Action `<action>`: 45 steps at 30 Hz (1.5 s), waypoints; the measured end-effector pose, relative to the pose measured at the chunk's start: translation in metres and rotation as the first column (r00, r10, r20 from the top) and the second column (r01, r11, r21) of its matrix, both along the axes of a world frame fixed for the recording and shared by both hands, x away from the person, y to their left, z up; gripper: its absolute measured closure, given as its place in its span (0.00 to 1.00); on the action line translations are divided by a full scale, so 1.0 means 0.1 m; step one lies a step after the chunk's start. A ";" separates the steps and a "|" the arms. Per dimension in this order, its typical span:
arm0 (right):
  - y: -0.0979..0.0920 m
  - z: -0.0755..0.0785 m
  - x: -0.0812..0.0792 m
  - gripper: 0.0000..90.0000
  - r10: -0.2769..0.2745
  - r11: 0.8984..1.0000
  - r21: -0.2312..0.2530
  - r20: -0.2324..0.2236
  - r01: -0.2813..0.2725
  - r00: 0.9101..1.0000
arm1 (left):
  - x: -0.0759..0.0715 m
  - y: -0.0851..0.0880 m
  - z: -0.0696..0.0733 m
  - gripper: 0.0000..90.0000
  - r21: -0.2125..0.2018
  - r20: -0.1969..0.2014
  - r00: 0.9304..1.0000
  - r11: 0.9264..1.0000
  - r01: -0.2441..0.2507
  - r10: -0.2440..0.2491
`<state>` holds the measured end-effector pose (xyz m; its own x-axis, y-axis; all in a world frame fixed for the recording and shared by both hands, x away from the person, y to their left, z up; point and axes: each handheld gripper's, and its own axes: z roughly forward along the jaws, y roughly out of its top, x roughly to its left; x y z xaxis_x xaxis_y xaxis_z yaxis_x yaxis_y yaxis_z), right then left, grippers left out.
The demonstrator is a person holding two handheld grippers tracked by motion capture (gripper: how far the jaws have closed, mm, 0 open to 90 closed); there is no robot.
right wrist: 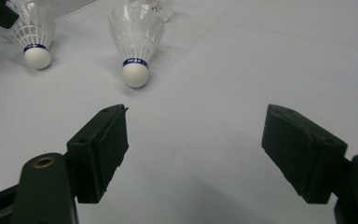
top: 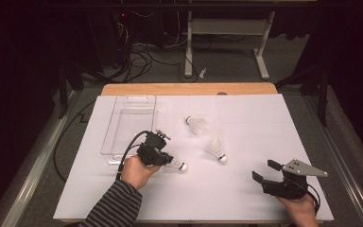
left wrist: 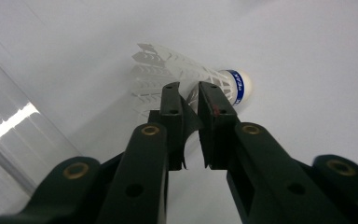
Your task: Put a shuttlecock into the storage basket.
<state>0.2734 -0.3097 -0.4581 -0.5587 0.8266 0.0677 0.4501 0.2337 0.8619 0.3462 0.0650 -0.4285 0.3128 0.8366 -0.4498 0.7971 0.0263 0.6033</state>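
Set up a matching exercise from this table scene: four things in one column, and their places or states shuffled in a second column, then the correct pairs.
Things:
1. left tool
2. right tool
3. clear plastic tray
4. farthest shuttlecock

States or places:
A. lying on the white sheet beyond the other two shuttlecocks
B. jaws wide apart, nothing between them
C. at the sheet's left side, nothing in it
D. jaws pinching the skirt of the nearest shuttlecock

Pairs: 1-D, 2-B, 3-C, 4-A
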 end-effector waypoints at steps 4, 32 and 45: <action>0.00 0.00 0.00 0.26 0.000 1.000 0.000 -0.001 0.000 1.000 | -0.02 0.00 0.00 0.96 0.007 -0.003 1.000 1.000 0.013 -0.013; 0.00 0.00 0.00 0.26 -0.001 1.000 0.001 0.003 0.001 1.000 | -0.16 0.01 0.25 0.99 -0.063 0.049 0.998 0.997 0.053 -0.050; -0.01 0.00 0.00 0.26 -0.002 1.000 0.002 0.005 0.002 1.000 | -0.18 0.04 0.33 0.99 -0.071 0.079 0.996 0.996 0.053 -0.047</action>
<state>0.2733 -0.3105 -0.4577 -0.5575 0.8275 0.0664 0.4464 0.2314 0.8644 0.3283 0.0694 -0.3958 0.3898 0.7848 -0.4817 0.7493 0.0337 0.6613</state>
